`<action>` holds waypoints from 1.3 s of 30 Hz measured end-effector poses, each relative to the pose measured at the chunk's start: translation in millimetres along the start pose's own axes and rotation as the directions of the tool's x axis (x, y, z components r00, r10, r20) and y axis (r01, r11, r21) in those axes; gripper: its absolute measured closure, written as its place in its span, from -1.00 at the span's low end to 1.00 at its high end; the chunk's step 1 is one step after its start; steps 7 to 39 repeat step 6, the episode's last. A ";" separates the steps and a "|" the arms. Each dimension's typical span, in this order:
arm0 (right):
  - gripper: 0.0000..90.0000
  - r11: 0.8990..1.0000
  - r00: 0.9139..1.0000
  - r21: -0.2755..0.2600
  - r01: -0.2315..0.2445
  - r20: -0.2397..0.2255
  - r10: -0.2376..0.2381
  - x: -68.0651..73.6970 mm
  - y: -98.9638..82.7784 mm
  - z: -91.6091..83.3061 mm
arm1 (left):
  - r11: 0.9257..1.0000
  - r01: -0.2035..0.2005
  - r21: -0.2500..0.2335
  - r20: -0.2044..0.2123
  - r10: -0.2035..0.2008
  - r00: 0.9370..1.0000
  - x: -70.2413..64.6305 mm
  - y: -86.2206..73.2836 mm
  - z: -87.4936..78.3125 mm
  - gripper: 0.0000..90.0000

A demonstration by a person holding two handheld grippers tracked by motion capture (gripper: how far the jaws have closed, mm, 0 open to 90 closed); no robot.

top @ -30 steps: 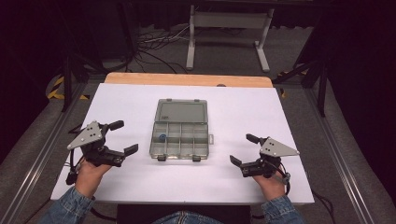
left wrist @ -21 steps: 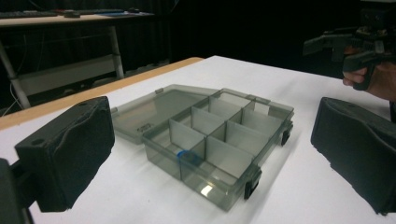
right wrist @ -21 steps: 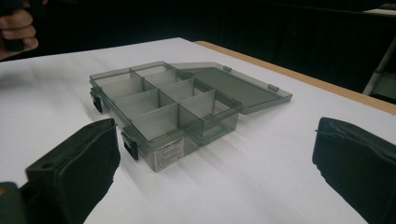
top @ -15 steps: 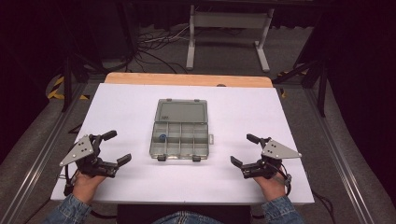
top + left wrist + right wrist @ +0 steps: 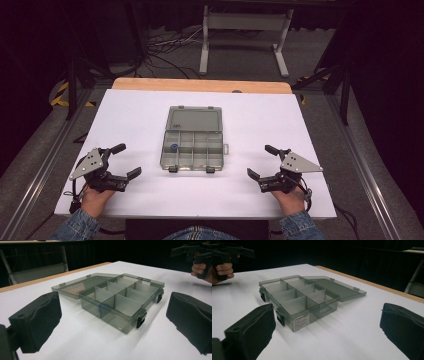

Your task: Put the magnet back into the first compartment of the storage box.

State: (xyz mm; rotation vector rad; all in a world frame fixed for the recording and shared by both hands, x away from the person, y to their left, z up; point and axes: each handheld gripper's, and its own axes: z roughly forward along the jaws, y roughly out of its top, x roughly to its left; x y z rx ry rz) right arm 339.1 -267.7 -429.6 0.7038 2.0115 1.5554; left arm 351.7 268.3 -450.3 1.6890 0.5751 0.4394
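Note:
A translucent grey compartment box [image 5: 192, 150] lies open in the middle of the white table [image 5: 140, 115], its lid [image 5: 195, 119] folded flat behind it. A small blue item [image 5: 173, 147] sits in a left compartment. My left gripper [image 5: 127, 160] rests near the front left, open and empty, a hand's width left of the box. My right gripper [image 5: 260, 161] mirrors it at the front right, open and empty too. The left gripper view has the box [image 5: 122, 300] between the wide-apart pads [image 5: 37, 320]. From the right gripper view the box [image 5: 299, 300] lies ahead and to the left, with the pads [image 5: 402, 325] spread.
Two black latches [image 5: 190, 169] hang on the box's near side. A wooden strip [image 5: 200, 85] borders the table's far edge. Beyond it stand a metal frame [image 5: 245, 30] and cables on the floor. Bare white table lies on both sides of the box.
My left gripper has drawn back toward the near edge and slightly left, away from the box. The right gripper has hardly moved. Both stay open.

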 end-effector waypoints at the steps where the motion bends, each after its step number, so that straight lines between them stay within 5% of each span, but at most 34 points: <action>1: -0.99 1.000 1.000 0.001 0.000 -0.002 0.000 0.8 -0.4 0.5 | 1.000 0.009 -0.003 0.002 -0.009 1.000 0.4 -0.4 0.2 -0.99; 39: -0.99 1.000 1.000 -0.012 -0.006 -0.001 0.006 1.4 -0.5 0.4 | 1.000 0.002 -0.004 0.010 -0.002 1.000 -0.8 0.0 0.5 -0.98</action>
